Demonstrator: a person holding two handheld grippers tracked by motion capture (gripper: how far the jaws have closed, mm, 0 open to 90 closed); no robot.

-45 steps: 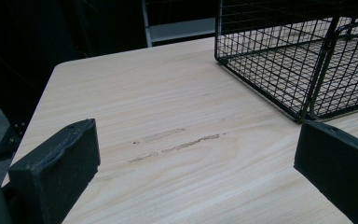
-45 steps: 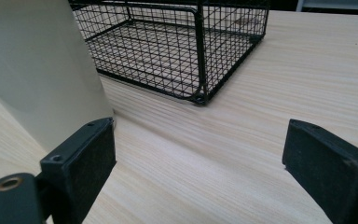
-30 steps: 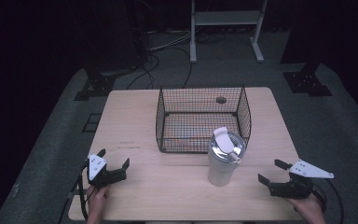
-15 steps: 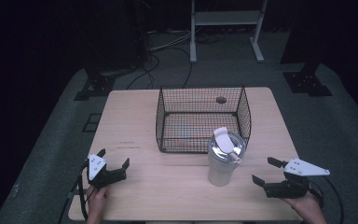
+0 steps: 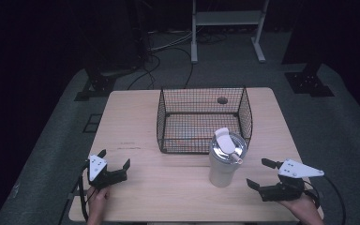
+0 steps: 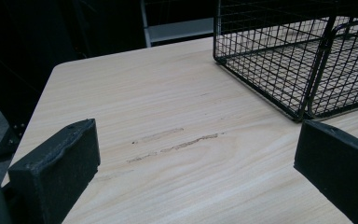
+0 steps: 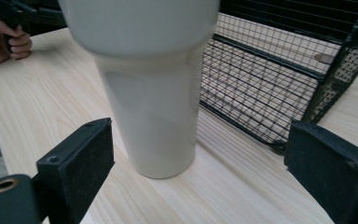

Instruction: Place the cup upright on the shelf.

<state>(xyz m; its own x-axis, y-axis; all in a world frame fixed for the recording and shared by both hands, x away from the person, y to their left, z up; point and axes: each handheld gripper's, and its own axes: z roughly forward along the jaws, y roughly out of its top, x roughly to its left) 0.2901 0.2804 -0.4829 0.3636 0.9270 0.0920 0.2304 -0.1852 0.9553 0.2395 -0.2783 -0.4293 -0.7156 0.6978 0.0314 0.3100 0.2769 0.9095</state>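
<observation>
With both sets of jaws apart, tumbler point(image 5: 226, 159) stands upright just left of R gripper point(image 5: 263, 174), L gripper point(image 5: 114, 162) well off.

The table point(image 5: 140, 126) is evenly lit from above, while the floor point(image 5: 51, 140) around it sinks into near black. Shadows are soft and faint. The high view is grainy; the near jaws in both gripper views look slightly soft.
</observation>
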